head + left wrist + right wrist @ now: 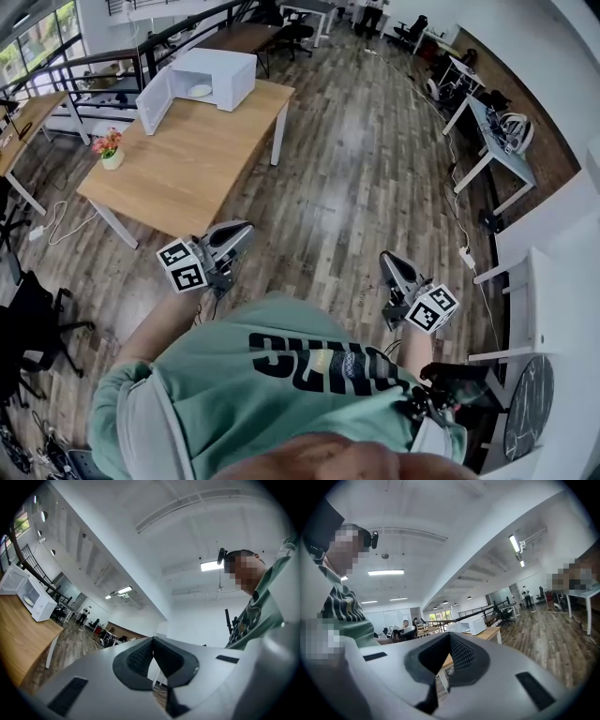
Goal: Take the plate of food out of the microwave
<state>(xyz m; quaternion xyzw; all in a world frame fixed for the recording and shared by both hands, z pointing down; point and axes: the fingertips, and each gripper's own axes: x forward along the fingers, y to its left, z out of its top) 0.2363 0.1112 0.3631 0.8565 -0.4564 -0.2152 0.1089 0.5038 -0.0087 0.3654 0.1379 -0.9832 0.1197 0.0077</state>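
Note:
A white microwave (208, 79) stands at the far end of a wooden table (178, 178), its door swung open to the left. Inside it lies a pale plate (200, 90); what is on it is too small to tell. Both grippers are held close to the person's chest, far short of the table. My left gripper (244, 230) is shut and empty, as is my right gripper (386, 257). In the left gripper view the microwave (33, 597) is far off at the left beyond the shut left gripper (153, 641). Past the shut right gripper (450, 637), the right gripper view shows the microwave (472, 625) small and distant.
A small pot of flowers (111, 150) sits near the table's left edge. Wood floor lies between the person and the table. White desks (497, 141) with chairs line the right side, a black chair (33, 314) stands at left, and a railing (112, 56) runs behind the table.

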